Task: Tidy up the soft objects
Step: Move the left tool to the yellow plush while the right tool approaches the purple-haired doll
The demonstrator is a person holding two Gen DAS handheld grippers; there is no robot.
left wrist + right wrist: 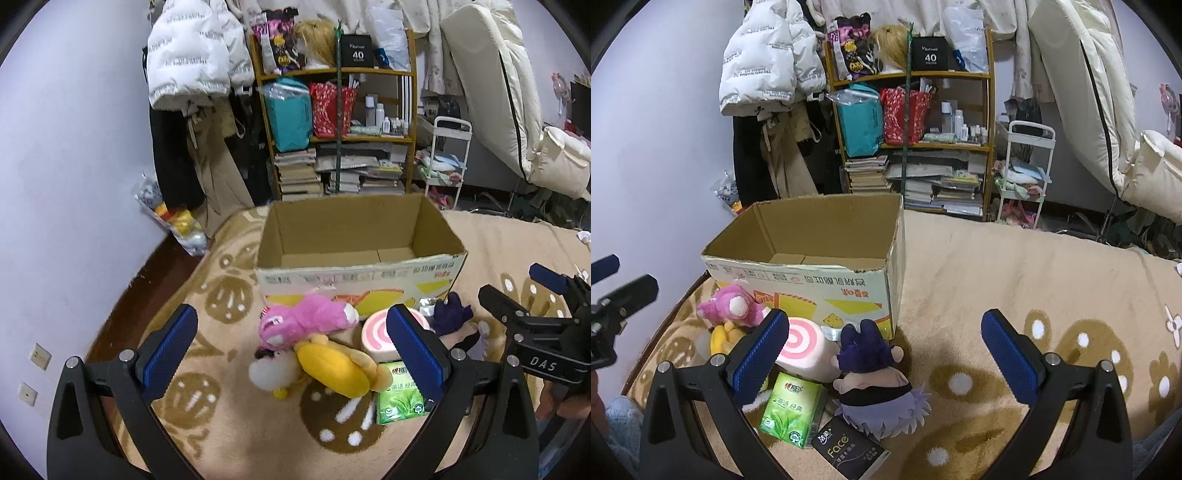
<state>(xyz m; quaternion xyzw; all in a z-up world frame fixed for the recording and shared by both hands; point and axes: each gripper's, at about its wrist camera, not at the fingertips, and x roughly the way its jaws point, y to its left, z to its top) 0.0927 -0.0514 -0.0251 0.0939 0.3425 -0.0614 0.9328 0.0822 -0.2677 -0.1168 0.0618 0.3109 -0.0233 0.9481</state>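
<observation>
Plush toys lay heaped on a beige blanket (229, 435) with brown flower shapes, just in front of an open cardboard box (360, 236) whose inside looked bare. We held two grippers above the heap, both with their blue-padded fingers spread wide and nothing between them.

From the left wrist view, the left gripper (291, 354) framed the lower middle of the picture. Between its fingers lay a pink plush (306, 319) on its side, touching the box's printed front wall. A yellow plush (332, 369) lay against it, lower in the frame, with a white fluffy ball (269, 373) at its left end. Right of these sat a pink-and-white swirl cushion (376, 338), partly behind the gripper's right finger, and below it a green tissue pack (399, 398). The right gripper (524, 291) entered from the right edge, near a purple-haired doll (452, 314).

From the right wrist view, the right gripper (884, 354) hung over the doll (875, 373) — it lay face down at lower centre, its dark purple hair toward the box corner and its frilled lilac skirt toward us. The swirl cushion (809, 347) touched the doll's left side. The green pack (792, 410) and a black tissue pack (849, 450) lay at the bottom of the frame, below the doll.

Behind the box — across the upper half of both views — stood a wooden shelf (369, 138) crowded with bags, bottles and stacked books, with a white puffer jacket (195, 55) hanging at upper left.
</observation>
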